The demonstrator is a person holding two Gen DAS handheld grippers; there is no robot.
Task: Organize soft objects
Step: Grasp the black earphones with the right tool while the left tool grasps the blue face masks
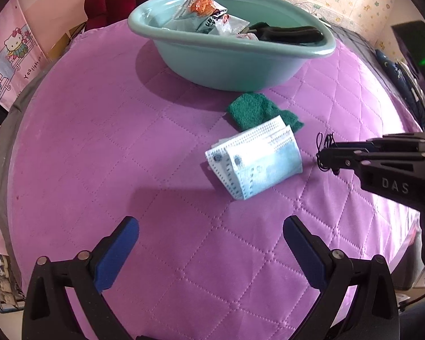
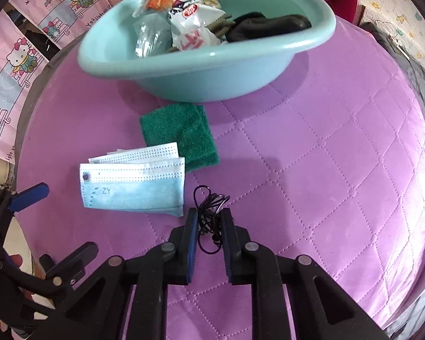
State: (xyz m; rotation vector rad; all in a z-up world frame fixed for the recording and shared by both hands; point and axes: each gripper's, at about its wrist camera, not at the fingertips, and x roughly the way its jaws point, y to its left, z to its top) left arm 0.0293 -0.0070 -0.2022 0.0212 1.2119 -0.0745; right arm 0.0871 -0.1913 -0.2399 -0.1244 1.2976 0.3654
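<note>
Quilted cover (image 1: 127, 147): purple, diamond-stitched. Basin (image 1: 229, 65): pale teal. Scouring pad (image 2: 184, 133): dark green. Face masks (image 2: 133, 187): light blue and white, dotted edges. Hair ties (image 2: 209, 206): black. Gripper pads (image 1: 119, 252): blue on black frames.

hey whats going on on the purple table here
A person with a claw in each hand is tidying soft things into a teal basin, which already holds snack packets and a dark cloth. The right claw is shut on a tangle of black hair ties. The left claw is open and empty, near a folded face mask and green scrub pad.
</note>
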